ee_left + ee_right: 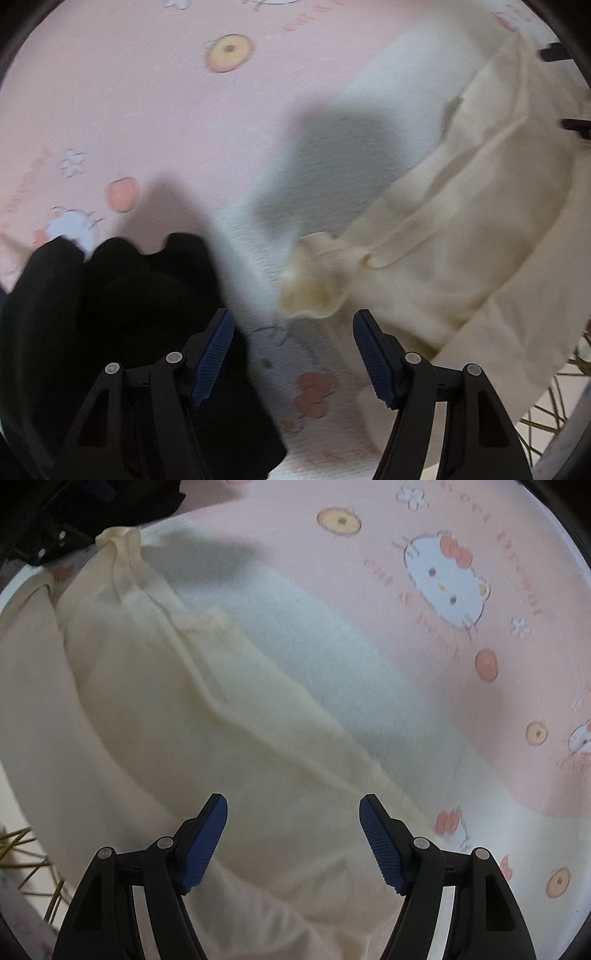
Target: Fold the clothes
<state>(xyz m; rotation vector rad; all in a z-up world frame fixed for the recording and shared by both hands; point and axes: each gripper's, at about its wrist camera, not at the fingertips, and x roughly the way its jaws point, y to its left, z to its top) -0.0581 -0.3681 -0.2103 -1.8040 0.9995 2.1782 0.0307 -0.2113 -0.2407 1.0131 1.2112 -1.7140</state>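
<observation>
A cream garment (461, 236) lies crumpled on a pink cartoon-print sheet (147, 110), running from right of centre to the lower right in the left wrist view. Its bunched end (314, 280) sits just above my left gripper (293, 354), which is open with only sheet between its blue pads. A black garment (110, 314) lies at the lower left, under the left finger. In the right wrist view the cream garment (166, 720) fills the left and middle. My right gripper (293, 834) hangs open over it, nothing pinched. The other gripper (51, 539) shows at top left there.
The pink sheet (480, 664) with cat faces and round prints spreads to the right in the right wrist view. A pale cloth with thin yellow-green lines (546, 417) shows past the sheet's edge at lower right, also the same lined cloth (26, 853) at lower left.
</observation>
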